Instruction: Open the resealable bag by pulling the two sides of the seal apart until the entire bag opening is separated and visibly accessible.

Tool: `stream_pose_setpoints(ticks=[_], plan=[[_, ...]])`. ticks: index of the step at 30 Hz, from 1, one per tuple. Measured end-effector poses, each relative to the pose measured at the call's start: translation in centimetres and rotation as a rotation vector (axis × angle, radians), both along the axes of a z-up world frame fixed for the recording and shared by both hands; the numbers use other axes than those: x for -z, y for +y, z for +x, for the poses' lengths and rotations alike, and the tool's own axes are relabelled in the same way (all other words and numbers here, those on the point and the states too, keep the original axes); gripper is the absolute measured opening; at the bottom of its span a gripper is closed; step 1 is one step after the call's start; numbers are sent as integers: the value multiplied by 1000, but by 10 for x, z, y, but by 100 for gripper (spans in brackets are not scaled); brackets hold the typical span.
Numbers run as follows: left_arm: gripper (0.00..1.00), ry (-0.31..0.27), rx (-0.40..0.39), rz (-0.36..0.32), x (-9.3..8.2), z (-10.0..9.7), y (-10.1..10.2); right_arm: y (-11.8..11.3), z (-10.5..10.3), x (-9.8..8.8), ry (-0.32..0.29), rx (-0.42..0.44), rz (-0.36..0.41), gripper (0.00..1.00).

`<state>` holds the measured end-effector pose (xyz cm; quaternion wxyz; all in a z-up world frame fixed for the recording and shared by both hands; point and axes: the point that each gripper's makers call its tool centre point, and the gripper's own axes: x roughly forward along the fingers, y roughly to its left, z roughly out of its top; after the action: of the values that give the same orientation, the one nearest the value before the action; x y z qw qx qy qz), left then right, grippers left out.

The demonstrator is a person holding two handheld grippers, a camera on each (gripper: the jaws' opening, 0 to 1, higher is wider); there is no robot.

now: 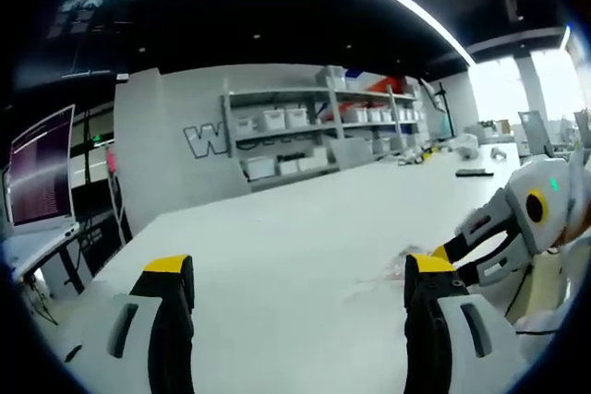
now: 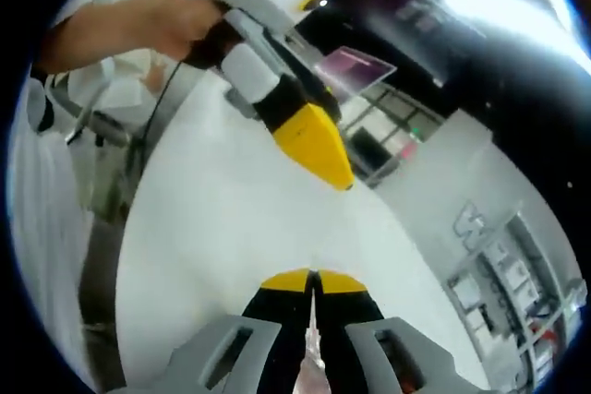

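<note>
The resealable bag (image 1: 380, 281) is clear and hard to make out where it lies on the white table (image 1: 295, 219). A thin strip of its film (image 2: 312, 331) stands between the closed jaws of my right gripper (image 2: 312, 281), which is shut on it. In the left gripper view my left gripper (image 1: 300, 269) is wide open with nothing between its yellow-tipped jaws, and the bag lies just inside its right jaw. The right gripper (image 1: 445, 252) reaches in from the right, its tip at the bag. The left gripper (image 2: 319, 147) hangs above the table, held by a hand (image 2: 162, 20).
Shelves with white bins (image 1: 305, 126) line the far wall. A monitor (image 1: 42, 173) stands at the table's left end, and a small dark object (image 1: 474, 173) lies far right. A person in white (image 2: 55, 182) stands at the table's edge.
</note>
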<state>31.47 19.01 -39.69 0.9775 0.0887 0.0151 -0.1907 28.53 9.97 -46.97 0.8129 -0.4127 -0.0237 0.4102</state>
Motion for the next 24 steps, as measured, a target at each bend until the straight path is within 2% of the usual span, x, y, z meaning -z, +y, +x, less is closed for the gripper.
stream_pose_setpoints(ticks=[4,8,11,13,14,15,16,20,24], plan=[[90,-8,18,16,0,-2,-2,-3,0,-3,14,-3,23,0],[81,5,73,52,9,-6,-9,-9,-2,-11,29,-4,64,0],[77,-17,117,90,12,-9,-16,-12,-4,-14,45,-4,91,0],[66,-9,174,121,18,-14,-24,-14,-5,-16,53,-5,104,0],[56,2,191,126,20,-16,-26,-15,-5,-17,53,-5,109,0],[50,22,207,125,24,-18,-28,-15,-5,-17,51,-5,112,0],[49,22,225,128,25,-19,-32,-15,-6,-18,53,-7,117,0],[53,3,237,162,28,-20,-36,-16,-7,-18,60,-9,131,0],[47,-24,257,180,25,-22,-40,-17,-8,-20,62,-10,142,0]])
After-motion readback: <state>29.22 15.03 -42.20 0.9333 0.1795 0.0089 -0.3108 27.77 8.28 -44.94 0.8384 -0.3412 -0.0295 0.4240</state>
